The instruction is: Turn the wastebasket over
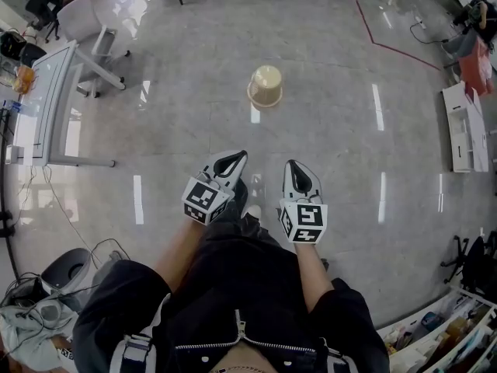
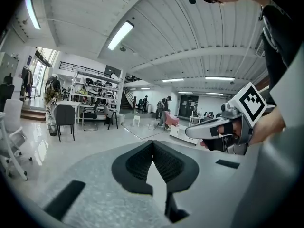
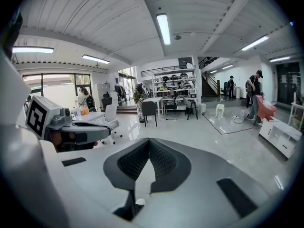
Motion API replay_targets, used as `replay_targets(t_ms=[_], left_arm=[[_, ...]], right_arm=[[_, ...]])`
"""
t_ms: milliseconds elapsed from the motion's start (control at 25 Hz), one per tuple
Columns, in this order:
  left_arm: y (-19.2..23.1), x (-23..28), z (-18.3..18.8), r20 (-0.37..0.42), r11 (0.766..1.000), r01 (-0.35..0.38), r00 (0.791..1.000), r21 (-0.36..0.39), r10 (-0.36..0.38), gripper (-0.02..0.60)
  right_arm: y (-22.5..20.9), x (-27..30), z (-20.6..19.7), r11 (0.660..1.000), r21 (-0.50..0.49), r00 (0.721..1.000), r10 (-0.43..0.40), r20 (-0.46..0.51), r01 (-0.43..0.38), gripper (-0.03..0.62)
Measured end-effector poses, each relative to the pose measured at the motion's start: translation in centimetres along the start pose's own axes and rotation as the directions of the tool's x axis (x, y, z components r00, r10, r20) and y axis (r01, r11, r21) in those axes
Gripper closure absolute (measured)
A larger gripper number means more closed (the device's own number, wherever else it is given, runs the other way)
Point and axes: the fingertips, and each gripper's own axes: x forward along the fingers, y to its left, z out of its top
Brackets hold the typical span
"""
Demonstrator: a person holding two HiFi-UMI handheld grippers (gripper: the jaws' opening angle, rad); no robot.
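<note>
A beige wastebasket [image 1: 265,85] stands upside down on the grey floor, its flat base up, well ahead of me in the head view. My left gripper [image 1: 238,157] and right gripper [image 1: 293,165] hang side by side over my legs, both far short of the basket. Each has its jaws shut with nothing between them. In the left gripper view my left gripper [image 2: 152,144] points out across the hall, with the right gripper [image 2: 228,125] at its right. The right gripper view shows my right gripper [image 3: 148,142] shut too, with the left gripper [image 3: 66,125] at its left. The basket is in neither gripper view.
A white desk [image 1: 43,103] with metal legs stands at the left and a white chair [image 1: 81,18] behind it. A white cabinet [image 1: 463,127] lies at the right. A grey bin [image 1: 68,268] and cables sit near my left leg. People stand far off [image 3: 254,96].
</note>
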Motion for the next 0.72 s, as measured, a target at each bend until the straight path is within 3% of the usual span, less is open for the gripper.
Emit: replay_targets(t_ms=[240,720], left_arm=[[4.4,4.1,0.7,-0.018,1.000,0.010,1.000,-0.018,-0.011,0.575],[17.9,10.0,5.0,-0.012,1.000,-0.014,1.000,-0.008,0.014,0.575]], right_arm=[[-2.1,5.4,1.9,1.000,0.020,1.000,-0.012,-0.011,0.013,0.583],[-3.4,18.7,8.8,1.000,-0.002,1.000,-0.022,-0.007,0.022,0.583]])
